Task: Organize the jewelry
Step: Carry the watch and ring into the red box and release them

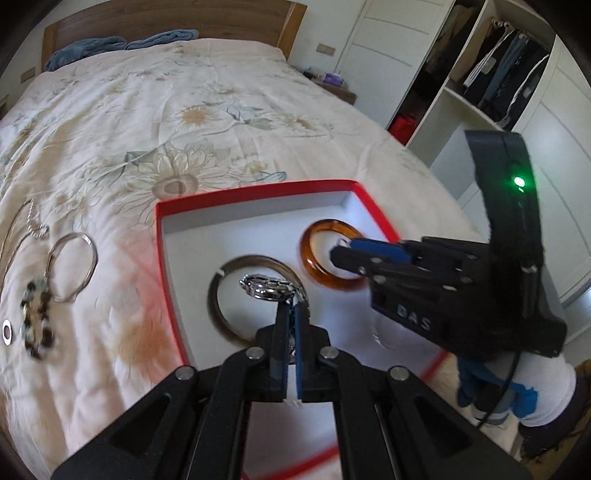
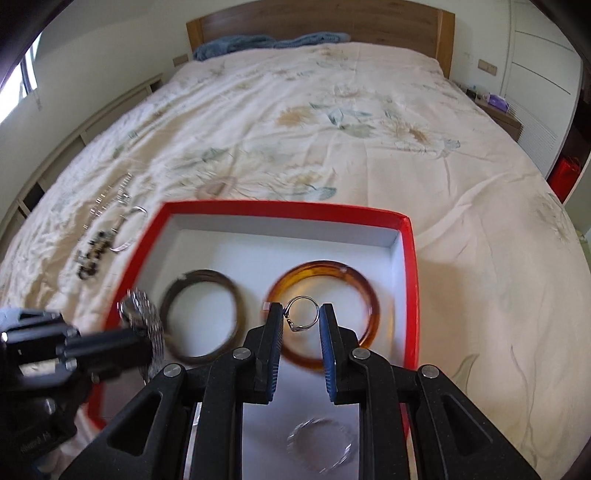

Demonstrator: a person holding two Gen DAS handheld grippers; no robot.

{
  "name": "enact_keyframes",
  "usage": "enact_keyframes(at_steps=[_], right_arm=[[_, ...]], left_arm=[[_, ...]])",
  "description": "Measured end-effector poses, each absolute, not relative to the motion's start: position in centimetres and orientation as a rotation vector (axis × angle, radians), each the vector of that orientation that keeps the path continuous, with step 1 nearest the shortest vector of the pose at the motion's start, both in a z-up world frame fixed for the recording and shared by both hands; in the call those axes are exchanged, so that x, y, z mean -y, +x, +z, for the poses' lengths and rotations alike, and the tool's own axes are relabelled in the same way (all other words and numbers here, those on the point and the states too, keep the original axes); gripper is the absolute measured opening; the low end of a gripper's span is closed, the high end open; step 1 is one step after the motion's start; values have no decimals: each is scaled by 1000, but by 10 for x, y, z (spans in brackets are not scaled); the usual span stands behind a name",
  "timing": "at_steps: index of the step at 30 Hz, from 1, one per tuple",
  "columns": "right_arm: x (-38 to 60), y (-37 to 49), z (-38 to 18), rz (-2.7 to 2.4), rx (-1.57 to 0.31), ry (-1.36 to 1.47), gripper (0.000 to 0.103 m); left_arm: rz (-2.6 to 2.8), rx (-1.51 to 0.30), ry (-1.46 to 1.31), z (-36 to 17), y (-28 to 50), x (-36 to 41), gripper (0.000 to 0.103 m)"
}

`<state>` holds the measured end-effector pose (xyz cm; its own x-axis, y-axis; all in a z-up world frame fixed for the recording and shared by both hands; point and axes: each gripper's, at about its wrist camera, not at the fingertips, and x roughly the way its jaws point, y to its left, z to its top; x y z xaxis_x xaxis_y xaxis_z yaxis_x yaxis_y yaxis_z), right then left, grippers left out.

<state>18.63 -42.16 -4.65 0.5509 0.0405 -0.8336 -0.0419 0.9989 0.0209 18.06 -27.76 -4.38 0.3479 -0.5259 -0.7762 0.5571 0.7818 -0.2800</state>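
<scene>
A red box [image 1: 255,190] with a white inside lies on the bed; it also shows in the right wrist view [image 2: 413,280]. In it lie a dark bangle [image 1: 218,299] [image 2: 177,291], an amber bangle [image 1: 314,273] [image 2: 365,295] and a clear bracelet [image 2: 319,448]. My left gripper [image 1: 291,304] is shut on a silver watch [image 1: 267,286] [image 2: 146,314], held over the dark bangle. My right gripper [image 2: 301,314] is shut on a small silver ring [image 2: 303,314], held above the amber bangle. It also shows in the left wrist view [image 1: 341,253].
On the floral bedcover left of the box lie a silver hoop [image 1: 75,266], a beaded bracelet [image 1: 37,321] [image 2: 92,254] and a thin chain [image 1: 33,221] [image 2: 110,195]. A wooden headboard [image 2: 317,18] stands far off. A wardrobe [image 1: 498,74] is at the right.
</scene>
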Motion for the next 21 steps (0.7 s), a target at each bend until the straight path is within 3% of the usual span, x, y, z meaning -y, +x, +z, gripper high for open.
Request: enact_keyframes(at_steps=[12, 16, 21], right_arm=[[424, 193, -63, 49, -1018, -112, 21], [425, 191, -58, 45, -1011, -102, 34], [425, 179, -43, 15, -990, -81, 37]], left_arm=[[-683, -1024, 116, -77, 198, 298, 4], [-682, -1024, 113, -75, 196, 298, 4], [-672, -1003, 110, -61, 192, 292, 4]])
